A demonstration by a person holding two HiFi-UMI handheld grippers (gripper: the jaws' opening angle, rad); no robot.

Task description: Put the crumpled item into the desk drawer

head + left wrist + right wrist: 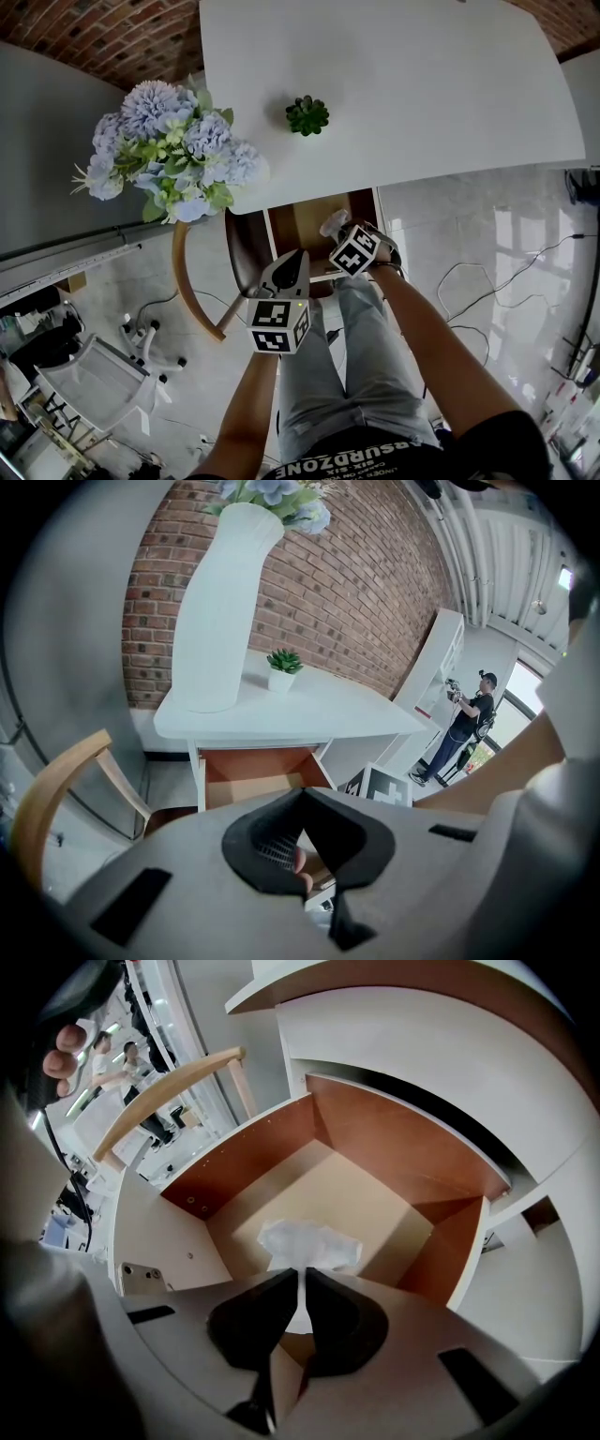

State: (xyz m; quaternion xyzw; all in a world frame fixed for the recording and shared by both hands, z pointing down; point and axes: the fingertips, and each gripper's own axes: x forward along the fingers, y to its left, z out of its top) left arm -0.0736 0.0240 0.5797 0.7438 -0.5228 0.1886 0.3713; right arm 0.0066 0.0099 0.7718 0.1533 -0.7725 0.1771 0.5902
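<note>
Over one drawer [394, 1138], right gripper [303, 1283] pinches one crumpled paper [309, 1244].

You hold two claws, the left claw [305, 797] and the right claw [303, 1279]. Before you stands one white table [422, 94] with one open drawer [370, 1147]. On the table you have one vase of blue flowers [220, 621] and one small potted plant [307, 115]. There is one crumpled item [309, 1243], one wooden chair [183, 281] and one person far off [466, 726].
</note>
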